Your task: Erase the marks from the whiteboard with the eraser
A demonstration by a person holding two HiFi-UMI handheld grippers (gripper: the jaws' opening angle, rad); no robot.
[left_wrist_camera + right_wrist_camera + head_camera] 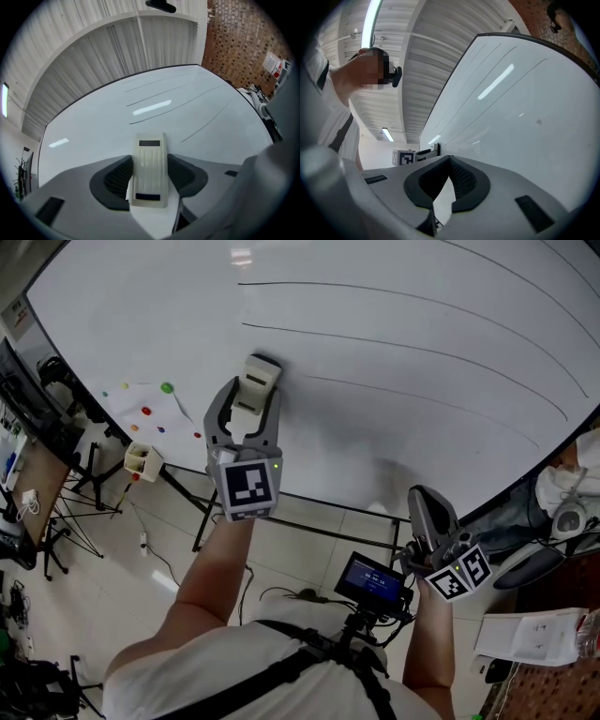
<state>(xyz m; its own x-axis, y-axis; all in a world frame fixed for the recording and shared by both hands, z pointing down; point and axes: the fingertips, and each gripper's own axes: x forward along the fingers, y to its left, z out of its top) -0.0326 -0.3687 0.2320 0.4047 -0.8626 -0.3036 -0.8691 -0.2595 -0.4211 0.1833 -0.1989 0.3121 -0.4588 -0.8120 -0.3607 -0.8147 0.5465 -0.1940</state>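
Head view: your left gripper sits left of centre, clamped on the pale eraser, which is pressed to the whiteboard. The long curved black lines run across the upper right of the board. Your right gripper hangs at lower right, below the board's edge.

Left gripper view: the eraser is dead centre low in frame, pinched between both dark pads, with the lines above it.

Right gripper view: the jaw tips meet with nothing between them, and the board fills the right side.

Cream ribbed eraser against whiteboard, below black lines
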